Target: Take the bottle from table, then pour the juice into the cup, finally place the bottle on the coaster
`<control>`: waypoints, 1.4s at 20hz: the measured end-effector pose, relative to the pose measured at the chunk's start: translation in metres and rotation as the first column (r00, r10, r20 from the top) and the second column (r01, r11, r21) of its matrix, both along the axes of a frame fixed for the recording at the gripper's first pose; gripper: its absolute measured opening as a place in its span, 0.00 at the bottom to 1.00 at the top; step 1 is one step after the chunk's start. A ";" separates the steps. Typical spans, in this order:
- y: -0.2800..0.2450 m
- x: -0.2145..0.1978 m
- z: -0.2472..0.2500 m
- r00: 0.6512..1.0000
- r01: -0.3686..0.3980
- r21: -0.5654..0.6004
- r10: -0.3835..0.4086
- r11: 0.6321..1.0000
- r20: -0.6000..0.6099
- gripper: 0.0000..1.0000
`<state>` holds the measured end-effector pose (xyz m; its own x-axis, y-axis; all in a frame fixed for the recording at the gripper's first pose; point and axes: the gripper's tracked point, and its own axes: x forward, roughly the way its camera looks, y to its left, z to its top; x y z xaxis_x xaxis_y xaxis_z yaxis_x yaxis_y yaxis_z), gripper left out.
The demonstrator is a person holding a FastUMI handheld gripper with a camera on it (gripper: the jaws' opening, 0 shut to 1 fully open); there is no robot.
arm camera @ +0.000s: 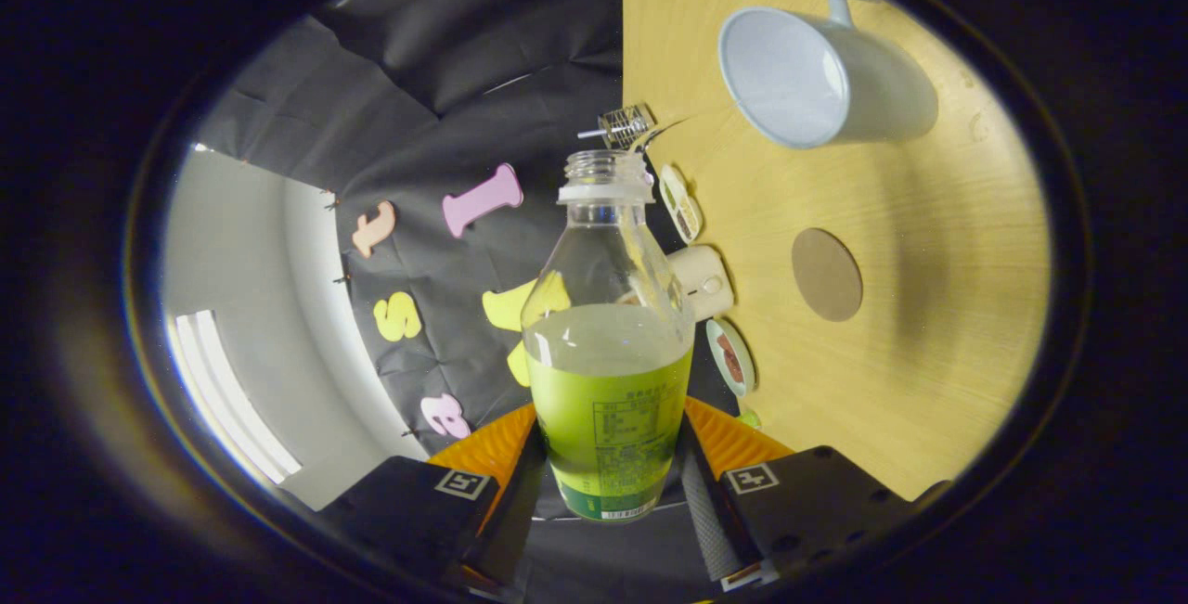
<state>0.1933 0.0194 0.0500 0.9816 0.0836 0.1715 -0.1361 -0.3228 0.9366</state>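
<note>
My gripper [608, 469] is shut on a clear plastic bottle [608, 372], one finger pressing each side of its green label. The bottle has no cap and holds green juice to about half its height. The view is rolled sideways, so the wooden table [928, 381] stands on edge to the right of the bottle. A pale blue cup [817, 75] with a handle stands on the table beyond the bottle's mouth, its opening showing and looking empty. A round brown coaster [826, 275] lies on the table between the cup and the fingers.
Along the table's far edge, just past the bottle, stand a small wire basket [626, 124], a white cylindrical container [705, 279] and two small dishes [680, 205] [730, 358] with food in them. A black cloth wall [445, 103] and a pale wall lie beyond.
</note>
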 end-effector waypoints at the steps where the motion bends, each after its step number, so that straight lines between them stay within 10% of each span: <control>1: -0.002 0.000 0.001 1.000 0.002 0.006 -0.002 1.000 -0.001 0.77; 28: -0.009 -0.001 0.023 0.999 -0.004 0.154 -0.002 0.988 0.040 0.77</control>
